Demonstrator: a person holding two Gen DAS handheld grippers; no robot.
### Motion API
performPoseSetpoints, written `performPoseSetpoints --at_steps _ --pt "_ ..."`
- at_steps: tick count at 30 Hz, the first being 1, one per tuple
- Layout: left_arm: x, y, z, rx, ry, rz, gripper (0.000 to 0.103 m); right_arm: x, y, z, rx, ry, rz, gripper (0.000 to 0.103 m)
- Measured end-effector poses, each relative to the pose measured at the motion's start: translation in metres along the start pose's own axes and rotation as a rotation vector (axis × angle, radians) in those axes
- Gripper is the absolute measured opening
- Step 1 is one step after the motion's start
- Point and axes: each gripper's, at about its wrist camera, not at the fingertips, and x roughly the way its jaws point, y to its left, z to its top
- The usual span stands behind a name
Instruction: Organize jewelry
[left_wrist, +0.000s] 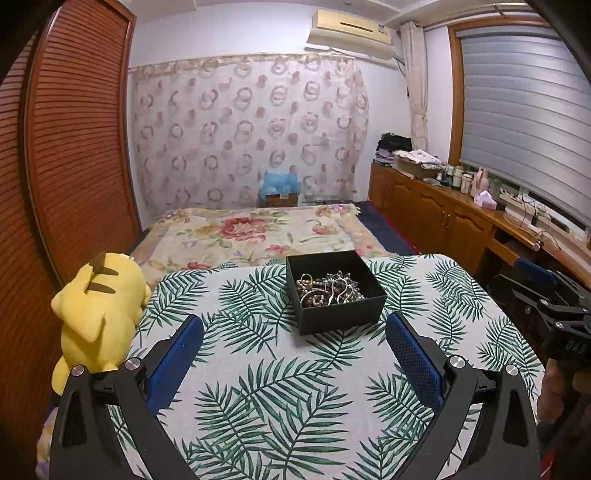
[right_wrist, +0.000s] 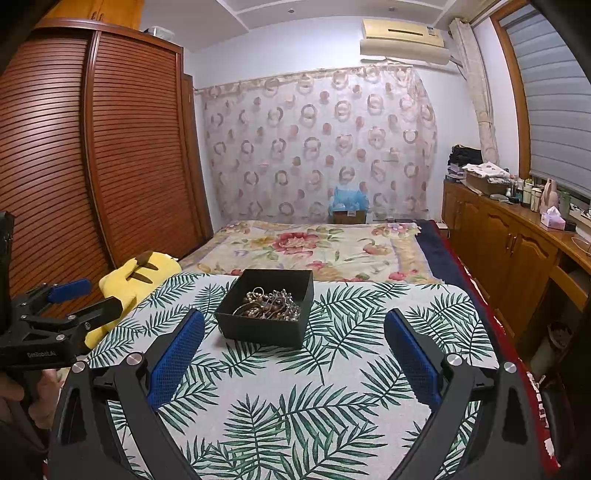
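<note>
Through my left wrist camera I see the black box (left_wrist: 334, 291), square and open-topped with matte walls, sitting on the far middle of the leaf-print cloth (left_wrist: 295, 398). Inside it lies a tangled heap of jewelry (left_wrist: 328, 290): strings of small brownish beads mixed with silvery loops and a spiky metal piece. My left gripper (left_wrist: 293, 343) hangs above the near part of the cloth with its blue-padded fingers (left_wrist: 177, 360) spread wide and nothing between them; the box lies ahead of the gap, apart from both pads. A yellow plush toy (left_wrist: 99, 317) leans at the cloth's left edge. Past the cloth stretches a bed with a floral blanket (left_wrist: 255, 230), a slatted wooden wardrobe (left_wrist: 77, 147) on the left, and a ring-patterned curtain (left_wrist: 247, 129) on the far wall. The other tool shows at the right edge.

Through my right wrist camera the black box (right_wrist: 267, 310) sits ahead and slightly left of centre on the leaf-print cloth (right_wrist: 314, 398), the jewelry (right_wrist: 271, 304) piled toward its right half. My right gripper (right_wrist: 293, 343) is likewise spread wide and empty, its mesh-textured blue pads clear of the box. The left gripper (right_wrist: 92, 299) reaches in from the left edge near the yellow plush toy (right_wrist: 136, 277). A wooden cabinet (right_wrist: 498, 236) topped with bottles runs along the right wall under grey blinds (right_wrist: 557, 99).
</note>
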Motion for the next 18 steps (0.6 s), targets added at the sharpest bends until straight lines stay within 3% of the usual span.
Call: performPoseSetpoints --at_steps 18 --pt "-0.0038 -0.0016 0.0012 -0.001 -0.006 0.001 0.095 0.0014 0.0022 -0.0001 -0.001 0.001 0.001 0.099"
